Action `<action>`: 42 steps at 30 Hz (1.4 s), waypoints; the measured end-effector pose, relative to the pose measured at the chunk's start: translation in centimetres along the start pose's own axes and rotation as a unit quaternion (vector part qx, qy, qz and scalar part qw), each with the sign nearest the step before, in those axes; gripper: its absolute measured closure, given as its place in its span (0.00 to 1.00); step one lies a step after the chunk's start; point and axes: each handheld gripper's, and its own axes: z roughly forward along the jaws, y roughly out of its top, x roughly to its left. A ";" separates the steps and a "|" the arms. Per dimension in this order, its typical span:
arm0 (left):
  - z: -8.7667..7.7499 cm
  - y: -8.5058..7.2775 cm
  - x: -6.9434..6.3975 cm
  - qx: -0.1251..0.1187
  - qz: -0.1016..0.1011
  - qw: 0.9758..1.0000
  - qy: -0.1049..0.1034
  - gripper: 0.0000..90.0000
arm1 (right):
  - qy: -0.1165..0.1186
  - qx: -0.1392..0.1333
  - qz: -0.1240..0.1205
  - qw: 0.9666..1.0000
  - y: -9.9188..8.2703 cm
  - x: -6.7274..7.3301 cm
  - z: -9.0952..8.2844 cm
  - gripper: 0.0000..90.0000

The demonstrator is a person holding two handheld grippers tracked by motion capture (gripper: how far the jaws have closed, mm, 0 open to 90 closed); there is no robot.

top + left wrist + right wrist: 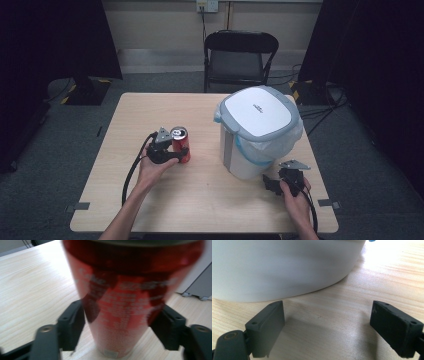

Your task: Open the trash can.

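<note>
The upright red can (120, 305) on the bench (150, 110) is flanked by the left hand-held gripper (117, 327), whose jaws touch its sides; the right hand-held gripper (327, 327) is held open.

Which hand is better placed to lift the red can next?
Left. The left gripper has the red can between its jaws, apparently touching both pads. The right gripper sits open beside the white bin, apart from the can.

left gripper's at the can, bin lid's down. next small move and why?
Probably finish closing the left gripper on the red can. In the left gripper view the can stands upright on the table between the jaws, which flank its sides; blur hides whether the pads press. The right gripper rests open by the bin.
</note>
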 end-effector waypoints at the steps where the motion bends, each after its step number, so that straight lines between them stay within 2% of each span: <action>1: 0.0 0.0 0.0 0.000 0.000 1.000 0.000 0.38 | 0.000 0.000 0.000 1.000 0.0 0.0 0.0 0.13; 7: -1.3 -0.2 0.5 0.003 0.004 1.000 0.022 0.38 | 0.000 0.000 0.000 1.000 0.0 0.0 0.0 0.13; 11: -2.6 -0.7 1.5 0.002 -0.007 0.999 0.043 0.38 | 0.000 0.000 0.000 1.000 0.0 0.0 0.0 0.13; 14: -3.4 -1.5 2.4 0.014 -0.008 0.998 0.063 0.38 | 0.000 0.000 0.000 1.000 0.0 0.0 0.0 0.13; 15: -3.4 -1.5 2.4 0.014 -0.008 0.998 0.063 0.38 | 0.000 0.000 0.000 1.000 0.0 0.0 0.0 0.13; 16: -4.0 -2.1 3.1 0.013 -0.024 0.997 0.072 0.38 | 0.000 0.000 0.000 1.000 0.0 0.0 0.0 0.13; 17: -4.0 -2.1 3.1 0.013 -0.024 0.997 0.072 0.38 | 0.000 0.000 0.000 1.000 0.0 0.0 0.0 0.13; 18: -4.6 -2.7 3.8 0.006 -0.042 0.996 0.078 0.38 | 0.000 0.000 0.000 1.000 0.0 0.0 0.0 0.13; 22: -5.9 -3.6 5.0 0.012 -0.050 0.994 0.092 0.38 | 0.000 0.000 0.000 1.000 0.0 0.0 0.0 0.13; 23: -6.2 -3.9 5.2 0.008 -0.060 0.994 0.095 0.38 | 0.000 0.000 0.000 1.000 0.0 0.0 0.0 0.13; 28: -7.3 -4.8 6.4 0.018 -0.066 0.992 0.109 0.38 | 0.000 0.000 0.000 1.000 0.0 0.0 0.0 0.13; 30: -7.9 -5.3 7.0 0.012 -0.081 0.990 0.116 0.38 | 0.000 0.000 0.000 1.000 0.0 0.0 0.0 0.13; 31: -8.1 -5.3 7.2 0.016 -0.075 0.990 0.121 0.38 | 0.000 0.000 0.000 1.000 0.0 0.0 0.0 0.13; 34: -8.2 -5.6 7.4 0.015 -0.083 0.989 0.118 0.38 | 0.000 0.000 0.000 1.000 0.0 0.0 0.0 0.13; 36: -8.3 -6.0 7.6 0.005 -0.094 0.989 0.117 0.38 | 0.000 0.000 0.000 1.000 0.0 0.0 0.0 0.13; 41: -8.3 -6.3 7.7 0.006 -0.093 0.989 0.118 0.37 | 0.000 0.000 0.000 1.000 0.0 0.0 0.0 0.13; 42: -8.3 -6.3 7.7 0.006 -0.093 0.989 0.118 0.35 | 0.000 0.000 0.000 1.000 0.0 0.0 0.0 0.13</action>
